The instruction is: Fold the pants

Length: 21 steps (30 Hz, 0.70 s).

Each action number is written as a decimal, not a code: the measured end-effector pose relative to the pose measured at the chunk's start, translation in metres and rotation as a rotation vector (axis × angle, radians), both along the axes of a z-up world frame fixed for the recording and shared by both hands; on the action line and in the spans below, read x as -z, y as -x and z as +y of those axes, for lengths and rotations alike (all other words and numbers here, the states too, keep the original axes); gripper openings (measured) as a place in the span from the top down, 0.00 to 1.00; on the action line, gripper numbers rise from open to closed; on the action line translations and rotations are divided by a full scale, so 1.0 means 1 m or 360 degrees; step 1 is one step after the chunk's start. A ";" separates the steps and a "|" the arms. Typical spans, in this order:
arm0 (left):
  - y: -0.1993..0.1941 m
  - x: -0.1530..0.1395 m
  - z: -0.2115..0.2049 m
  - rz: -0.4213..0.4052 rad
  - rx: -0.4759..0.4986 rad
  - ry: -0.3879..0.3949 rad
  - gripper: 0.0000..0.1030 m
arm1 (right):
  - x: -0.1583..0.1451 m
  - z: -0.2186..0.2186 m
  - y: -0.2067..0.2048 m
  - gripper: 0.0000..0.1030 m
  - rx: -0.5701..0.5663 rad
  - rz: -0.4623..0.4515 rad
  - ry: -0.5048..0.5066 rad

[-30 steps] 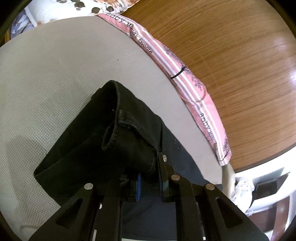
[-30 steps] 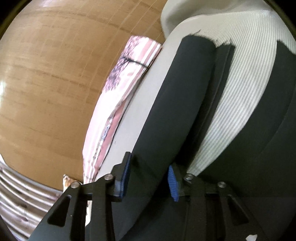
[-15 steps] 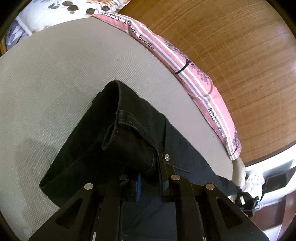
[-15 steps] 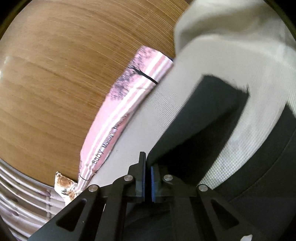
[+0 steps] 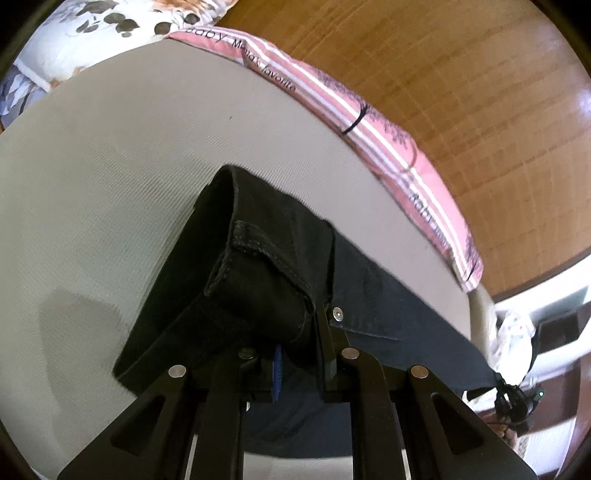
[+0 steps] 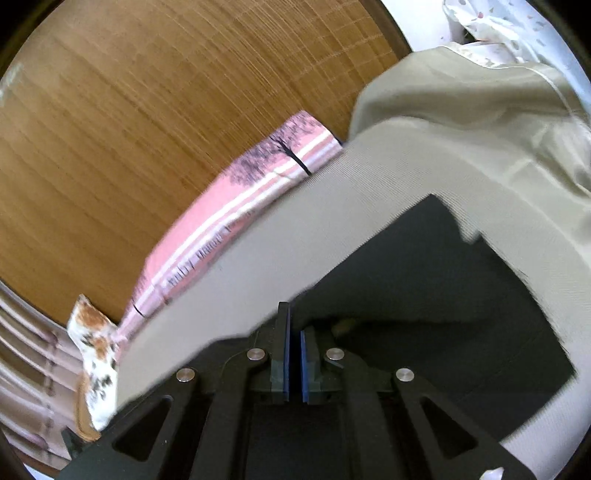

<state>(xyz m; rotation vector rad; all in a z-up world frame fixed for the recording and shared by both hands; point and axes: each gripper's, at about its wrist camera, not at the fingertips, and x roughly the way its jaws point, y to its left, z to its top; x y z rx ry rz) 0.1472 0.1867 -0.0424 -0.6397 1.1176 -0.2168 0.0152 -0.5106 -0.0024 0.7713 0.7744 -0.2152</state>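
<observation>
The black pants [image 5: 258,266] lie on a grey mat [image 5: 110,155]. My left gripper [image 5: 299,350] is shut on a thick bunched fold of the pants at the waistband, lifted off the mat. In the right wrist view my right gripper [image 6: 294,339] is shut on the edge of a pant leg [image 6: 424,280], which stretches away over the mat [image 6: 332,221]. The cloth inside the right jaws is mostly hidden by the fingers.
A pink striped cloth [image 5: 369,122] borders the mat's far edge, with the wooden floor [image 5: 461,74] beyond it. A floral pillow [image 5: 92,29] lies at the far left. Beige fabric [image 6: 480,103] is bunched at the mat's end in the right wrist view.
My right gripper closed on the pant leg edge and has pulled it up and along the mat. My left gripper kept its hold and rose slightly, showing more of the pants.
</observation>
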 end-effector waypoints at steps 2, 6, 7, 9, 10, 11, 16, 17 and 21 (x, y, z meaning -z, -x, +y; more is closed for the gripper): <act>0.005 0.004 0.000 0.0029 0.0042 -0.0041 0.86 | 0.004 0.006 0.018 0.96 -0.0004 0.0055 0.0031; 0.013 0.013 -0.001 0.0087 0.0113 -0.0120 0.86 | 0.022 0.014 0.045 0.96 0.0006 0.0188 0.0028; 0.015 0.016 0.000 0.0100 0.0129 -0.0138 0.86 | 0.029 0.015 0.050 0.96 0.0009 0.0222 0.0017; 0.019 0.021 0.000 0.0124 0.0156 -0.0184 0.86 | 0.043 0.017 0.060 0.96 0.0017 0.0286 0.0002; 0.021 0.024 -0.001 0.0136 0.0175 -0.0230 0.86 | 0.051 0.018 0.065 0.96 0.0020 0.0321 -0.0015; 0.023 0.026 -0.003 0.0145 0.0193 -0.0270 0.86 | 0.056 0.020 0.067 0.96 0.0020 0.0346 -0.0016; 0.031 0.032 -0.005 0.0172 0.0235 -0.0327 0.86 | 0.064 0.022 0.074 0.96 0.0046 0.0382 -0.0017; 0.031 0.031 -0.004 0.0171 0.0237 -0.0323 0.86 | 0.062 0.022 0.075 0.96 0.0049 0.0378 -0.0021; 0.033 0.031 -0.004 0.0167 0.0258 -0.0340 0.86 | 0.051 0.027 0.079 0.96 0.0029 0.0359 0.0038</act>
